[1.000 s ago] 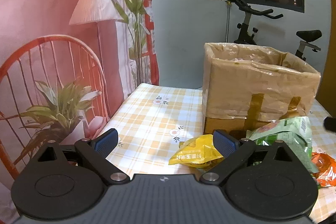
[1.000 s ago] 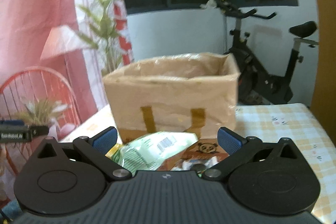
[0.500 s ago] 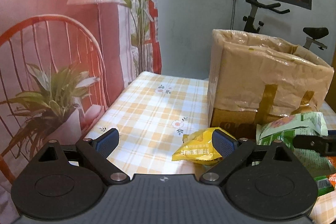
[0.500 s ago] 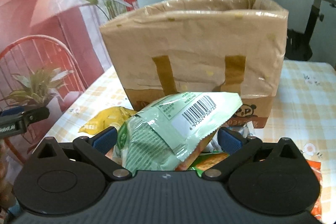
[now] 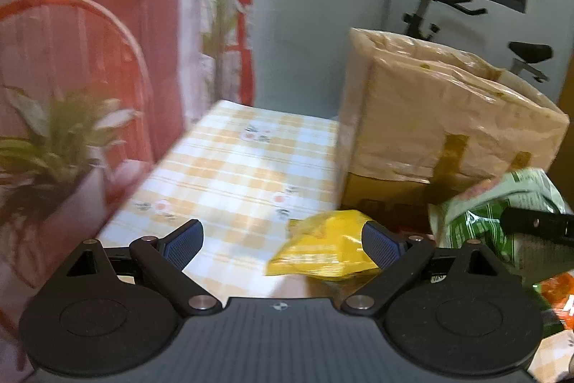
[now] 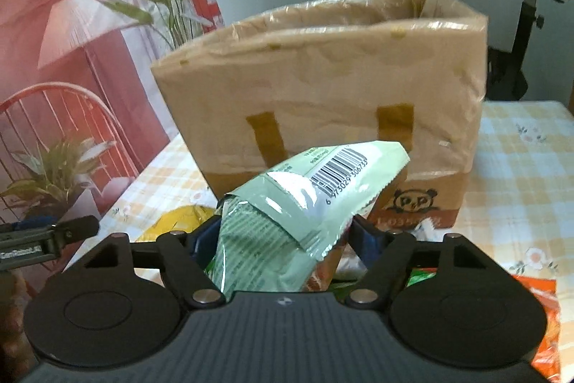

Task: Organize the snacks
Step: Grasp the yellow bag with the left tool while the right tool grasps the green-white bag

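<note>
A green snack bag (image 6: 305, 203) with a barcode stands bunched between the pads of my right gripper (image 6: 285, 232), whose jaws are closing and press on its sides. The same bag (image 5: 502, 203) shows at the right in the left wrist view, with a right finger (image 5: 534, 225) against it. My left gripper (image 5: 283, 234) stands open just above the checked tablecloth (image 5: 233, 160). A yellow snack bag (image 5: 323, 246) lies against its right fingertip, partly between the fingers and not gripped. Behind the snacks stands an open cardboard box (image 6: 323, 78) lined with plastic.
An orange packet (image 6: 538, 311) lies on the cloth at the lower right, with more wrappers under the green bag. An exercise bike (image 6: 520, 24) stands behind the table. A potted plant (image 5: 53, 149) and a red chair sit past the table's left edge.
My right gripper dropped forward onto the green bag and its jaws closed in on it. My left gripper came lower and closer to the yellow bag, still open.
</note>
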Tool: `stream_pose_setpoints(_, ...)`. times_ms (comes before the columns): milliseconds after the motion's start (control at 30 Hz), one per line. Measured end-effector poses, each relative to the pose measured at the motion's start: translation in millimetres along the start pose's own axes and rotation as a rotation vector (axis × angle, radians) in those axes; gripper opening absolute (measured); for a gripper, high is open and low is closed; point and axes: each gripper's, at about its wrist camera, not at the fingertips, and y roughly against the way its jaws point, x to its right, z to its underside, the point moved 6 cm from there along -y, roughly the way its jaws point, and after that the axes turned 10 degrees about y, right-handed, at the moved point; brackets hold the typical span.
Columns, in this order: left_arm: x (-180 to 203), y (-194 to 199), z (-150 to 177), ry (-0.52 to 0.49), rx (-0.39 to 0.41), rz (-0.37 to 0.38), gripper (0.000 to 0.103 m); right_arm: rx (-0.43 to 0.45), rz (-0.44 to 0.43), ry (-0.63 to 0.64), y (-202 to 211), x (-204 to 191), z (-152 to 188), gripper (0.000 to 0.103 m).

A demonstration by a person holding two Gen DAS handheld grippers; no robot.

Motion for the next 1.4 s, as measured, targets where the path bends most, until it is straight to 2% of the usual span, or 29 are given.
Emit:
stream_pose_setpoints(67,6.2,-11.4,1.9,0.005,-0.034,0.056,0.097,0.022,0.007,-0.009,4.4,4.3,-2.6,0.076)
stream_pose_setpoints(167,13.3,-28.9,1.7,0.012,-0.047,0.094,0.097,0.038,0.010,-0.028,7.5,11.3,-4.4,0.075)
stream_pose_setpoints(267,16.0,-45.0,-0.3,-0.009,-0.006,0.077,0.097,0.030,0.003,-0.038,5.3,14.9,-4.4,0.075)
stream_pose_setpoints(500,8.3,-93.6,8.3,0.035,-0.129,0.077,0.097,0.010,-0.011,-0.028,-0.5,14.1,-6.6,0.075)
stream_pose_setpoints(633,12.0,-101.9,14.3,0.023,-0.162,0.111,0.097,0.007,-0.019,-0.031,-2.2,14.9,-6.9,0.075)
stream_pose_setpoints(767,17.0,-106.0,18.9,-0.009,-0.165,0.106,0.101,0.002,-0.032,-0.050,-4.6,18.0,-5.8,0.075)
stream_pose_setpoints(900,14.8,-109.4,20.1,0.025,-0.180,0.120,0.101,0.000,-0.038,-0.050,-5.9,18.2,-6.7,0.075)
stream_pose_setpoints(1133,15.8,-99.1,17.3,-0.001,-0.137,0.129,0.086,-0.004,-0.042,-0.051,-5.8,18.8,-6.3,0.075)
stream_pose_setpoints(1400,11.0,-72.3,10.1,-0.043,-0.059,0.084,0.085,0.015,-0.045,-0.053,-1.1,17.2,-7.0,0.075)
